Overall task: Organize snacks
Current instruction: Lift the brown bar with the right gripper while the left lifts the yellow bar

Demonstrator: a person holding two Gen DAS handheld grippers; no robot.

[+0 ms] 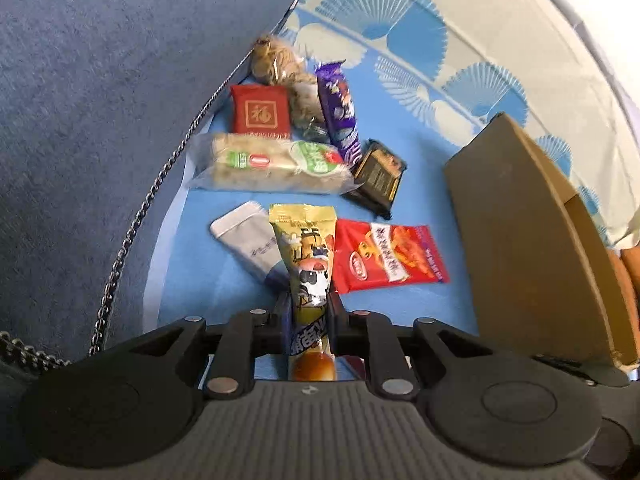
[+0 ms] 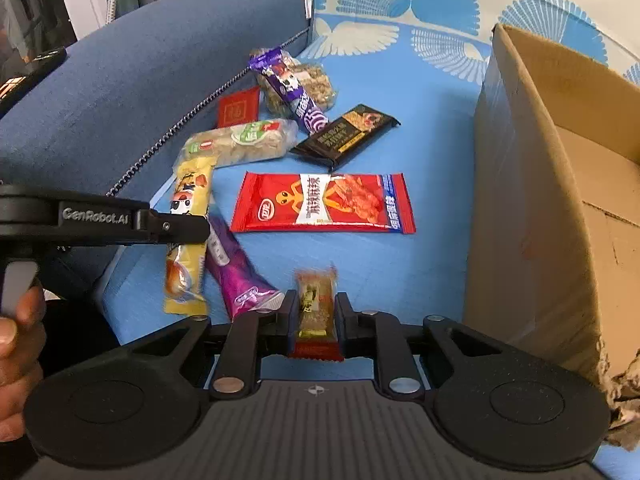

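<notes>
the lower part of both wrist views is filled by the gripper bodies, so whatever lies right under them is hidden. the person's hand (image 2: 16, 344) shows only as fingers cut off at the left edge of the right wrist view. the cardboard box (image 2: 532, 208) runs out of frame on the right, its floor only partly seen, and the print on most wrappers is too blurred to read.

left gripper (image 1: 309, 312) tilts steeply down at the blue patterned sheet (image 1: 404, 128), its jaws pinched on the yellow cow-print snack (image 1: 306, 256), gripped below its middle with the top end sticking forward. from the right wrist view that left gripper (image 2: 200, 226) reaches in side-on from the left, the yellow cow-print snack (image 2: 188, 236) hanging across it.

right gripper (image 2: 315, 312) also points down, jaws clamped on a small orange-brown snack packet (image 2: 315, 300), its red end poking out behind the fingers.

the rest sit loose on the sheet: the red chip bag (image 2: 324, 202), the black bar (image 2: 348, 134), the purple wrapper (image 2: 290, 90), the clear rice-cake pack (image 2: 240, 140), the small red packet (image 2: 238, 110) and a magenta pouch (image 2: 236, 276) just beside the right gripper. the dark blue cushion (image 2: 140, 92) walls off the left; the box stands close on the right, top open, with a bare strip of sheet between it and the snacks.
</notes>
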